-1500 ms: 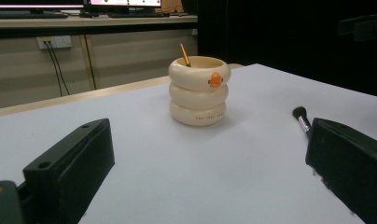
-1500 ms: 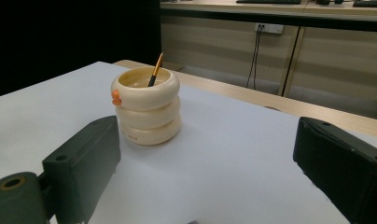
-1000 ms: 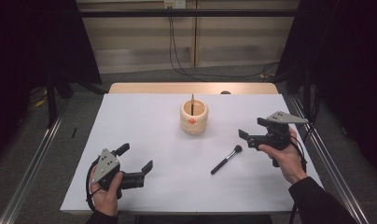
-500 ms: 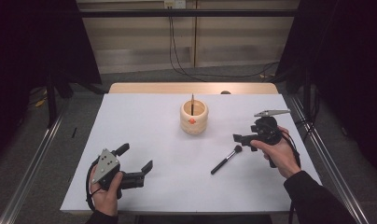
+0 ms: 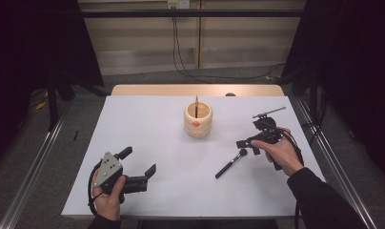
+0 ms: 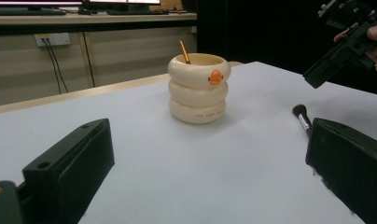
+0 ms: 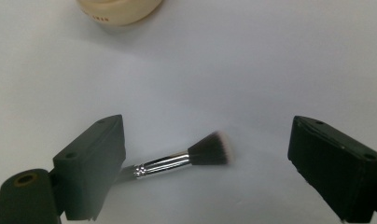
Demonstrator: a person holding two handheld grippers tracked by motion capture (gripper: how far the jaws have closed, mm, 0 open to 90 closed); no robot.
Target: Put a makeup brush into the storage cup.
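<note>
1. High view, far left: left gripper point(image 5: 139, 163) held low over the near-left part of the white table point(image 5: 147, 124), jaws spread wide with nothing between them, grey plate on top, left hand point(image 5: 109, 193) wrapped round the grip.
2. Left gripper view, same tool: two black jaws rising well apart at the bottom corners, bare white surface between them.
3. Moving right to the middle: cream ringed pot point(image 5: 198, 119) standing upright toward the far centre of the table, an orange mark on its front, a thin stick point(image 5: 196, 106) leaning inside it.
4. Left gripper view again: pot point(image 6: 198, 87) seen side-on with three stacked rings, gold-toned stick point(image 6: 184, 52) poking out above the rim.
5. Further right: makeup brush point(image 5: 231, 163) lying flat on the table, slanted, bristle end toward the far right, dark handle toward the near left, well apart from the pot.
6. Far right: right gripper point(image 5: 246, 146) hung just above the bristle end, tilted down, held by the right hand point(image 5: 281, 155).
7. Right gripper view: jaws gaping wide, brush point(image 7: 189, 157) lying between them untouched, bristles point(image 7: 212, 149) near the centre, silver ferrule running toward the left jaw, handle hidden behind it.
</note>
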